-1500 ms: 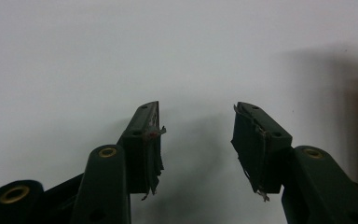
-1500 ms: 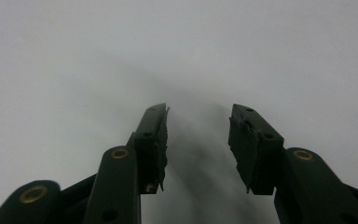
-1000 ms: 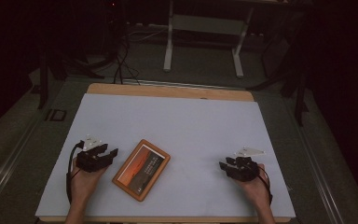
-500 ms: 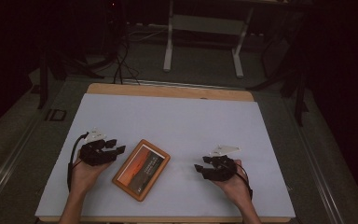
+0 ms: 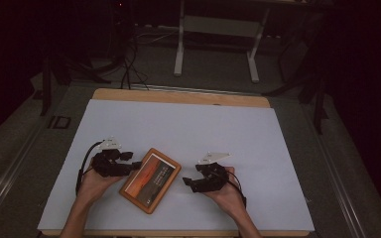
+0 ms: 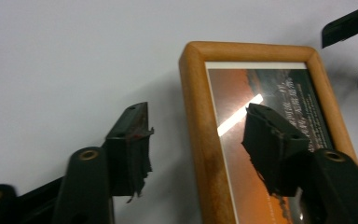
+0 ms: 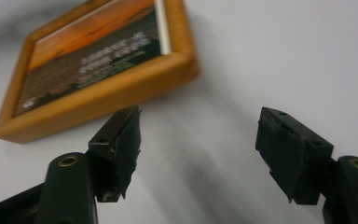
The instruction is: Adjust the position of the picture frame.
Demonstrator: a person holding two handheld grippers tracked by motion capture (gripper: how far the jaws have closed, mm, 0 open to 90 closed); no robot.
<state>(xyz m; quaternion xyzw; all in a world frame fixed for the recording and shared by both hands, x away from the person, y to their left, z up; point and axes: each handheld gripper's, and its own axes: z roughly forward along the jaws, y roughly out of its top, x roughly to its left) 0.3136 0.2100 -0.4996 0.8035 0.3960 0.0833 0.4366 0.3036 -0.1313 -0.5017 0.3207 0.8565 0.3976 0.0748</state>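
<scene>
The picture frame [image 5: 150, 180] lies flat on the white table [image 5: 188, 129]; its wooden edge sits between the left gripper [image 6: 196, 140]'s parted, just-opened jaws, untouched. The right gripper [image 7: 198, 154], jaws also just spread, hovers just beside it

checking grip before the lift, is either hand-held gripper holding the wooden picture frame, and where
Nothing is held. The left hand-held gripper straddles a long side of the flat orange-brown wooden picture frame with open jaws, which have just been opening. The right hand-held gripper is open over the white table cover.

Dim room, white-topped wooden table [image 5: 178, 124], grey floor [image 5: 218, 69], white desk legs [image 5: 181, 44] behind, dark cables [image 5: 129, 64]
</scene>
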